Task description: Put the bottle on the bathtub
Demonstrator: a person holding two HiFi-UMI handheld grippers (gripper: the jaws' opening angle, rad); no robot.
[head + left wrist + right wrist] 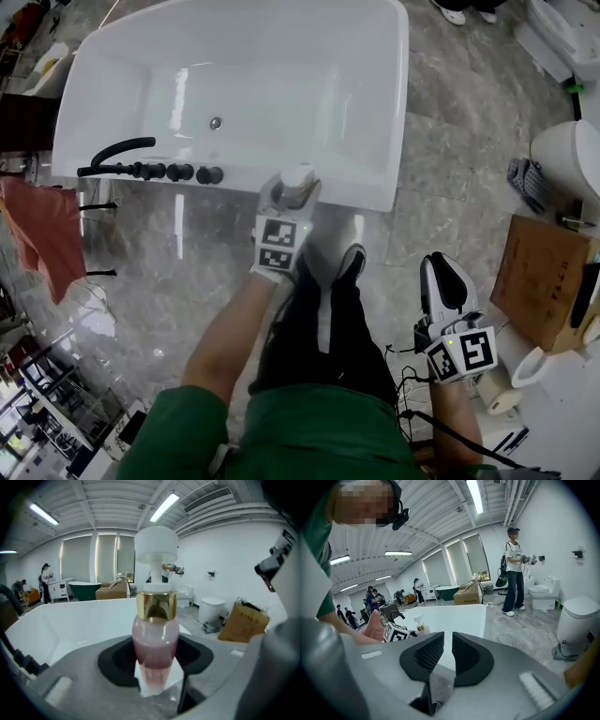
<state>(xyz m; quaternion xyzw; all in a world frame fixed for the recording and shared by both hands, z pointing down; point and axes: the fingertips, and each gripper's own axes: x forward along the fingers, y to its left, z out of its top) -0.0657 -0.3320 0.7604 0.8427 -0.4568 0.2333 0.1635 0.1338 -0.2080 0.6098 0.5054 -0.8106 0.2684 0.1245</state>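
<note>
A pink bottle (pixel 155 644) with a gold collar and white pump top stands upright between the jaws of my left gripper (pixel 157 667), which is shut on its body. In the head view the bottle (pixel 298 180) and left gripper (pixel 292 194) are at the near rim of the white bathtub (pixel 361 192), right of the taps. Whether its base touches the rim I cannot tell. My right gripper (pixel 442 272) hangs low at the right over the floor, jaws together and holding nothing (pixel 447 653). Its view shows the bottle (pixel 421 626) far off at the bathtub (pixel 454 613).
A black faucet with knobs (pixel 141 169) sits on the near rim to the left. A red cloth (pixel 47 234) hangs at far left. A cardboard box (pixel 544 281) and a toilet (pixel 567 155) stand at right. A person (pixel 514 571) stands beyond the tub.
</note>
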